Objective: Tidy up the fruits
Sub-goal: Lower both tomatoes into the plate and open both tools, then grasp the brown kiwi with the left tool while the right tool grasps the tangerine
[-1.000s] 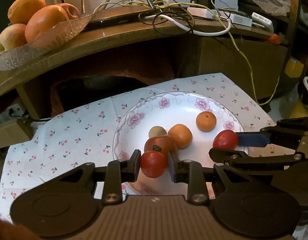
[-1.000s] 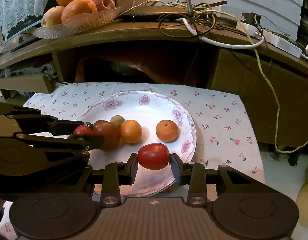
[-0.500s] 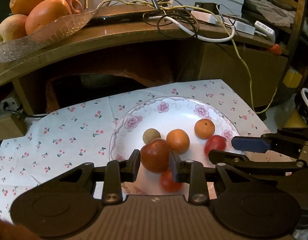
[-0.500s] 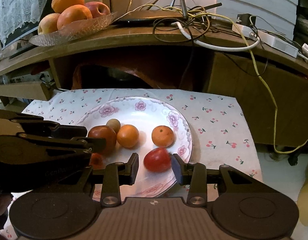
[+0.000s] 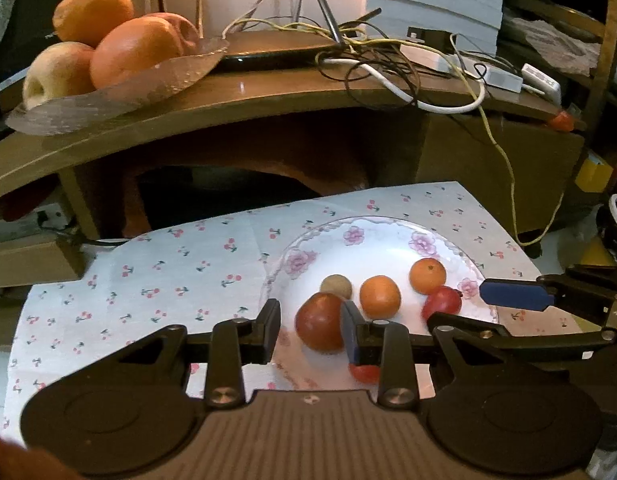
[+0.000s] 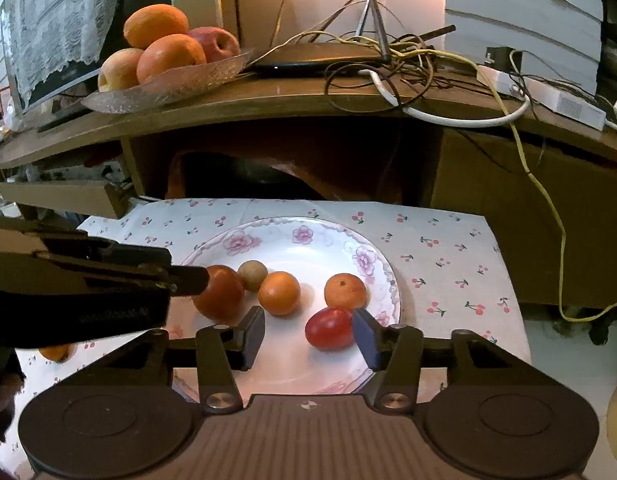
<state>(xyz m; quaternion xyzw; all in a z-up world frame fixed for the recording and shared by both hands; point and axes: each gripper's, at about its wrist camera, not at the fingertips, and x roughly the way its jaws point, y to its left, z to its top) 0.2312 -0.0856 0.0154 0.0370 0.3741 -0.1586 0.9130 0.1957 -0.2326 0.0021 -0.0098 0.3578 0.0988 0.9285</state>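
Observation:
A white floral plate holds a large red tomato, a small brown fruit, two small oranges and a red plum tomato. Another small red tomato lies on the plate, partly hidden behind my left finger. My left gripper is open and empty above the plate's near edge. My right gripper is open and empty, the plum tomato lying by its right finger.
The plate sits on a cherry-print cloth. Behind it a wooden shelf carries a glass dish of oranges and apples and tangled cables. A small orange fruit lies on the cloth at the left.
Both grippers opened and let go of their red tomatoes, which now lie on the plate. Both grippers drew back and up from the plate.

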